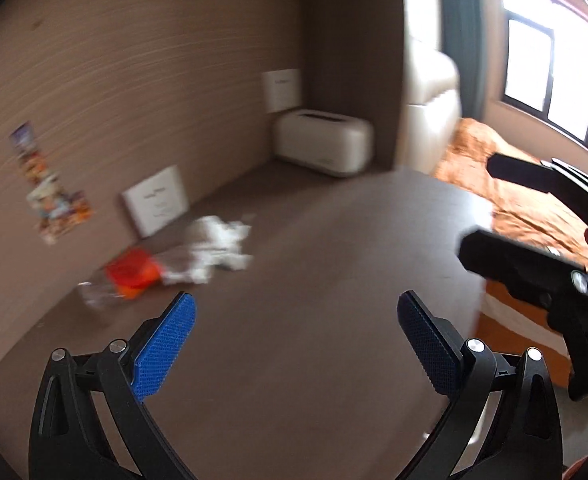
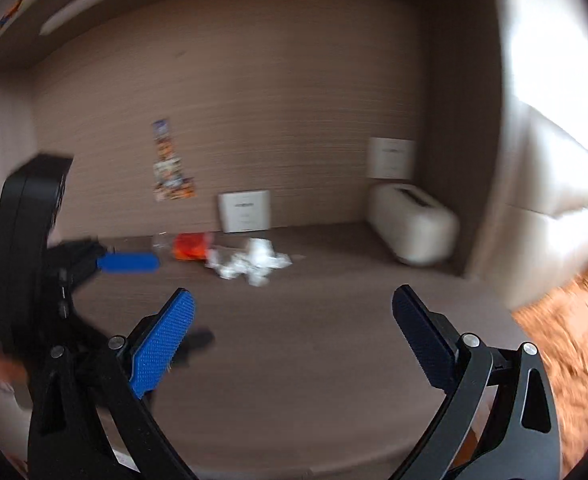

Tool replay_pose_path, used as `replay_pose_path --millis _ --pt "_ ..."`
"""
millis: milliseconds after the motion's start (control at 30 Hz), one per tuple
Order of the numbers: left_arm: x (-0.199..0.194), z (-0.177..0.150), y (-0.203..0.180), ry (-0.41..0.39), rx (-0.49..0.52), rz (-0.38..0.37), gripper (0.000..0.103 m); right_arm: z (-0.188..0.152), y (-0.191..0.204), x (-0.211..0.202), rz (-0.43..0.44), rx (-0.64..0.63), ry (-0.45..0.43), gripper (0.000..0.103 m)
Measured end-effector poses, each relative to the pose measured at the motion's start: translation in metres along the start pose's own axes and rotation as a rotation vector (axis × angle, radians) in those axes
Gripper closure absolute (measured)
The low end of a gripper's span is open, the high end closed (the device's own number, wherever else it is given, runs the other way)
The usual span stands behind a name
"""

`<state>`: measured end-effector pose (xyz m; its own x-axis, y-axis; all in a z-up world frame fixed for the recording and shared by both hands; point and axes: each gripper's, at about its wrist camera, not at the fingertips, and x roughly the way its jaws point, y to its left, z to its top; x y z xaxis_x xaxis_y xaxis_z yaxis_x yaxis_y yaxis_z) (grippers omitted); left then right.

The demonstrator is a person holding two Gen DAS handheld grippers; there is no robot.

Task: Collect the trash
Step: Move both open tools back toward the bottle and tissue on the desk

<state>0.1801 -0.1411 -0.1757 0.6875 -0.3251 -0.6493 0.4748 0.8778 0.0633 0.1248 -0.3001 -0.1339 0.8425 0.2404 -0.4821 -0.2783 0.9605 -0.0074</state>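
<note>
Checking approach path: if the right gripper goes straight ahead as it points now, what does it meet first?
Probably the crumpled tissue, lying just left of the open right gripper's centre line, with bare desk before it. The view is blurred, so depth is uncertain; it might pass over to the wall.

My left wrist camera looks along its fingers over the brown desk (image 1: 294,264), angled toward the back-left wall; my right wrist camera faces that wall squarely from slightly farther back; both share the crumpled tissue (image 1: 217,252), orange wrapper (image 2: 189,247) and white toaster (image 2: 412,222).
</note>
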Motion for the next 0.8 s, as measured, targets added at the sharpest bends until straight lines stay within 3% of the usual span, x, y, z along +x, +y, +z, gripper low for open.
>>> replay_pose_path --millis 167,333,533,800 --pt "0.024 0.004 0.084 0.002 0.004 0.141 0.004 0.017 0.037 0.076 0.080 -0.084 0.073 0.004" --pt "0.055 0.006 0.125 0.028 0.032 0.184 0.004 0.022 0.049 0.134 0.101 -0.095 0.123 0.004" --pt "0.078 0.007 0.149 0.049 0.056 0.160 0.004 0.024 0.049 0.179 0.109 -0.048 0.176 0.004" --pt "0.110 0.008 0.173 0.114 0.148 0.050 0.004 0.021 0.052 0.220 0.093 -0.030 0.270 0.004"
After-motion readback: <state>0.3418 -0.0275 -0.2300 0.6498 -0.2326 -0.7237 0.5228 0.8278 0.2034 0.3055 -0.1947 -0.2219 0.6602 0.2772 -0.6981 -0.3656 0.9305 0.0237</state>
